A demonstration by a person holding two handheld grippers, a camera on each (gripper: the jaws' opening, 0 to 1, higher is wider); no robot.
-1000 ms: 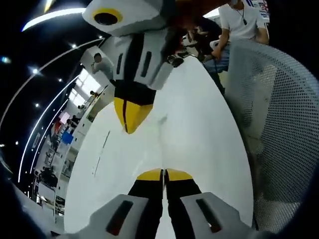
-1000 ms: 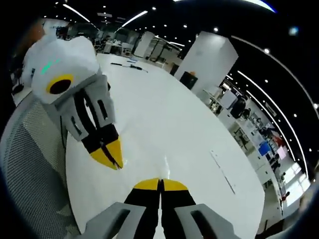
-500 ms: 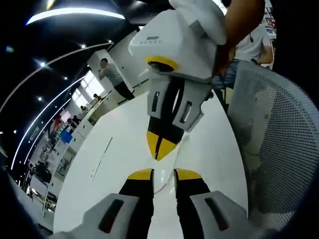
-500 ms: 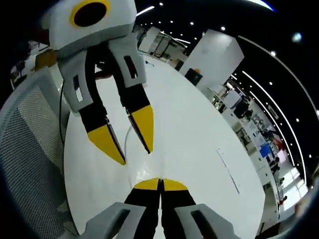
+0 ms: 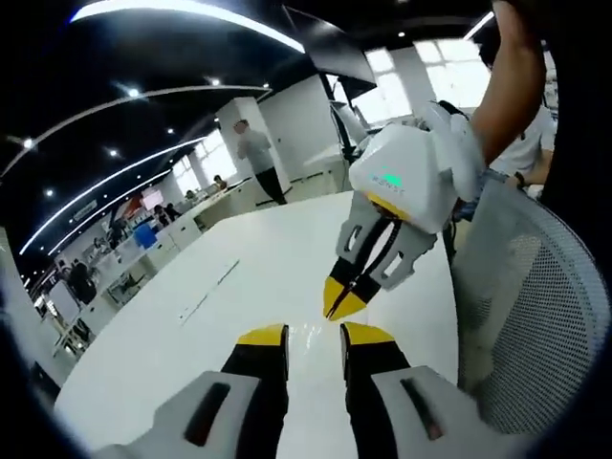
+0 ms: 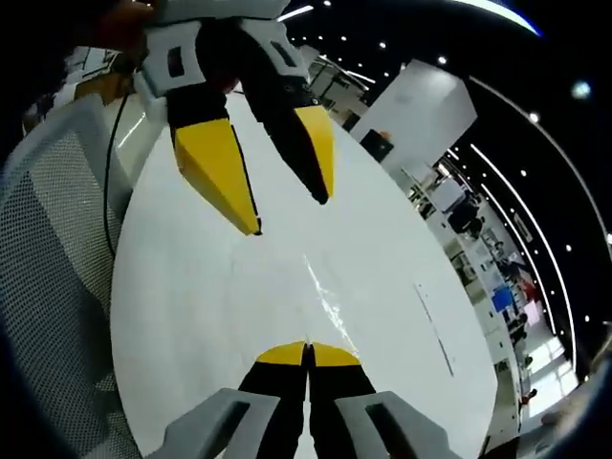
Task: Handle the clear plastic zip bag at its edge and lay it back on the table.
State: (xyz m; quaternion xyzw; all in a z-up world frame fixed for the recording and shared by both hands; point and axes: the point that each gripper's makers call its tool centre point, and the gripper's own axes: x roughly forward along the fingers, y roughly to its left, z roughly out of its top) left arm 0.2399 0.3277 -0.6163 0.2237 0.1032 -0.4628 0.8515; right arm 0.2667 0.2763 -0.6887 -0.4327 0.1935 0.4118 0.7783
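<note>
In the left gripper view, the left tool (image 5: 314, 337) rises from the bottom with its two yellow-tipped jaws parted, a clear gap between them, over the white table (image 5: 239, 316). Just beyond its tips the right tool (image 5: 342, 304) comes in from the right, held by a person's hand (image 5: 457, 153), its yellow tips drawn together just above the table. A faint glossy patch on the table near those tips looks like the clear bag (image 5: 311, 330), but its outline is hard to trace there. A white mesh chair (image 5: 535, 325) stands beside the table on the right.

In the right gripper view, the right tool (image 6: 307, 355) has its jaws pressed together, and a thin shiny crease of the clear bag (image 6: 325, 296) runs from its tips out across the white table (image 6: 191, 325), so it appears to pinch the bag's edge. The left tool (image 6: 273, 167) hangs above with its jaws spread wide, not touching the bag. The mesh chair (image 6: 48, 220) sits at the left.
</note>
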